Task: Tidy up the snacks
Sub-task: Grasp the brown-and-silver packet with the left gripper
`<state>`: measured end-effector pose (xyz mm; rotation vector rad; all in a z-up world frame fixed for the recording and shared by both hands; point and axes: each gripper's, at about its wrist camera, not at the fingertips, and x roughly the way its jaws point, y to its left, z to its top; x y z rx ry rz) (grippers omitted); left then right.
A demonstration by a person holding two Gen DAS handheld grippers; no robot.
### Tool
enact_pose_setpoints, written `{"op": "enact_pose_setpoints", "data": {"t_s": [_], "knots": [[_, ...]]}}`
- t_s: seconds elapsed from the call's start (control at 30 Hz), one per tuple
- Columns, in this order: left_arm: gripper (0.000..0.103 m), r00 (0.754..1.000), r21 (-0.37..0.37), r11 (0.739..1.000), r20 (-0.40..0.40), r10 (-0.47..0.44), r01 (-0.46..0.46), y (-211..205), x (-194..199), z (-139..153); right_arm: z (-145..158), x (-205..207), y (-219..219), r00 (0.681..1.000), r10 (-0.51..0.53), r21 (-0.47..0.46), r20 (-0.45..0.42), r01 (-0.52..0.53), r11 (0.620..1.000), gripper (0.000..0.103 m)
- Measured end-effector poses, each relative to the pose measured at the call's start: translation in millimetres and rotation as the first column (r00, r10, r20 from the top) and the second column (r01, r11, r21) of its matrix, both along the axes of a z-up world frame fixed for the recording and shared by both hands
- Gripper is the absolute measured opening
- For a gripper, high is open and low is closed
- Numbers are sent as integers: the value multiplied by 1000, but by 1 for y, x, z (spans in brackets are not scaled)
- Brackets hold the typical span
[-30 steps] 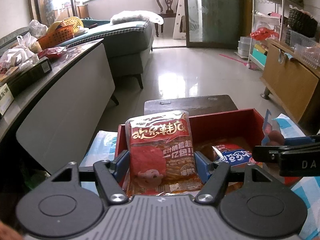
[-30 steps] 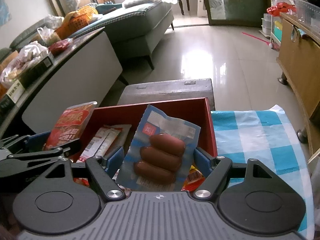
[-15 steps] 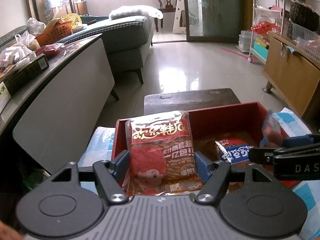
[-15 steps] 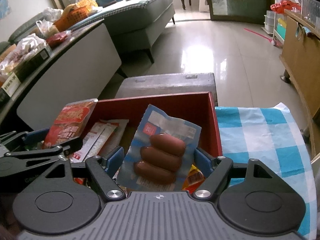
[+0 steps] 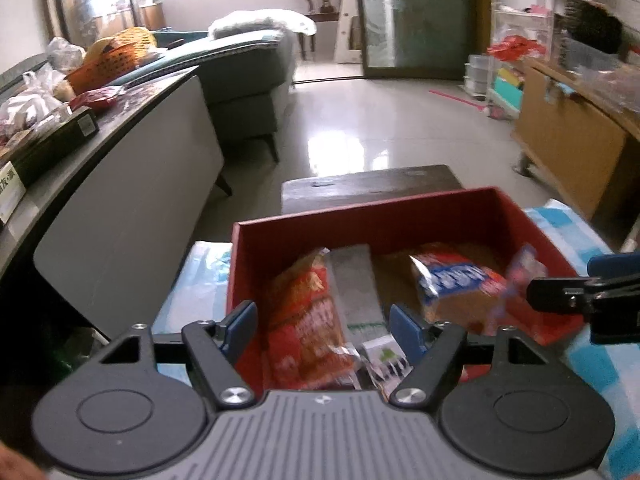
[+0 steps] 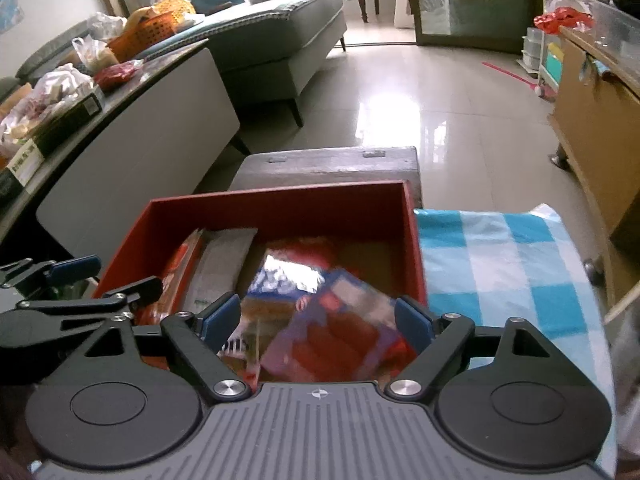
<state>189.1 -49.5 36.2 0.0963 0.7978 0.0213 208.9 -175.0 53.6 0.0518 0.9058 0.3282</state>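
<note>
Dark stool (image 6: 328, 168) just behind red box (image 6: 280, 202)

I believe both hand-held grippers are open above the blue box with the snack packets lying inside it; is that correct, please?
Nearly: the box is red, not blue, as the right wrist view shows plainly. The rest stands: the left hand-held gripper and right hand-held gripper are both open above it, and the snack packets lie inside.
</note>
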Motion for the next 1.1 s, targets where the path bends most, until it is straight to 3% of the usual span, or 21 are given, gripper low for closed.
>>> {"op": "enact_pose_setpoints", "data": {"t_s": [0.27,0.53,0.7,0.83,0.93,1.1], "knots": [[68,988,-83,987,-57,-145,140,-24,-66,5,9,-71,-41,998,-59,-30,-19,59,998,91],[69,922,-51,935,-156,-354,350,-84,-112,-26,2,-138,-81,988,-140,-20,-69,139,990,96],[69,902,-33,928,-224,-368,371,-108,-109,-48,-3,-157,-96,984,-159,-8,-79,159,987,96],[72,898,-69,944,-296,-327,321,-98,-105,-69,-3,-158,-104,981,-171,16,-92,174,985,96],[71,906,-73,949,-284,-314,306,-87,-110,-69,-4,-158,-102,984,-153,21,-94,156,988,96],[37,915,-86,961,-295,-275,261,-70,-121,-62,-9,-158,-90,987,-105,3,-119,106,994,97]]}}
